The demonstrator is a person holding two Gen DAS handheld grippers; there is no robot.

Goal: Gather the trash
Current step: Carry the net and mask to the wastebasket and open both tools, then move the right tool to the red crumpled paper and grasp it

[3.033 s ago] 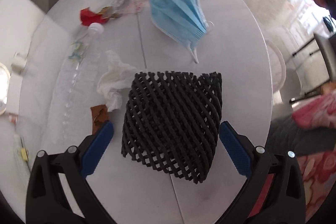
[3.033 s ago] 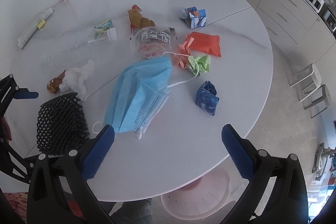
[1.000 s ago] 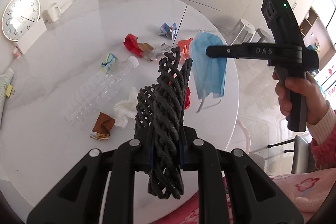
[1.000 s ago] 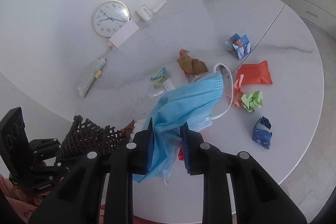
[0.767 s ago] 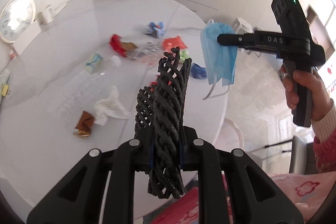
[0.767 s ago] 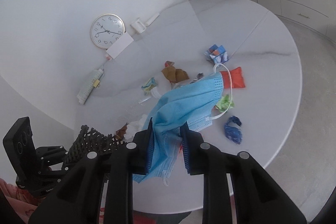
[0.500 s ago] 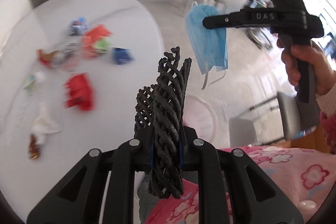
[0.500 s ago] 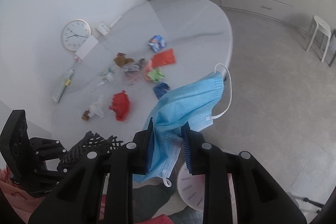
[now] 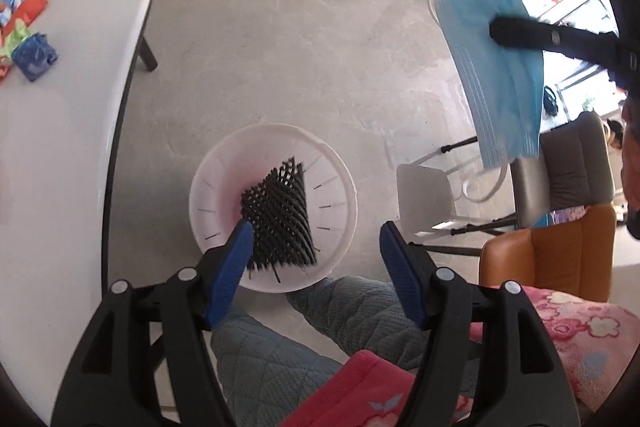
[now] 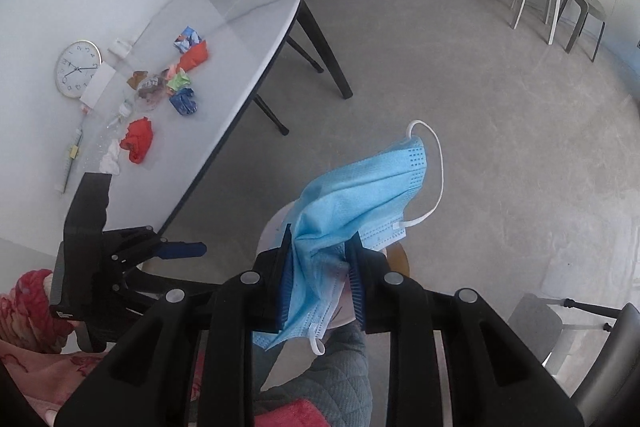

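Note:
My left gripper (image 9: 314, 247) is open and empty above a white waste bin (image 9: 340, 183) on the floor. A black foam net (image 9: 280, 223) lies inside the bin, just beyond the left fingertip. My right gripper (image 10: 320, 267) is shut on a blue face mask (image 10: 360, 195) and holds it in the air over the floor. The mask also shows in the left wrist view (image 9: 496, 67), up and to the right of the bin. The left gripper shows in the right wrist view (image 10: 180, 249), low on the left.
The white table (image 10: 240, 11) stands to the left with several scraps on it: a red wrapper (image 10: 138, 143), a blue wrapper (image 10: 184, 101), a white tissue (image 10: 111, 157). Two stools (image 10: 560, 7) stand far right. A chair (image 9: 560, 163) and my knees (image 9: 320, 315) are near the bin.
My left gripper has swung from the table to over the bin, opened, and dropped the black foam net into it. My right gripper has carried the mask off the table.

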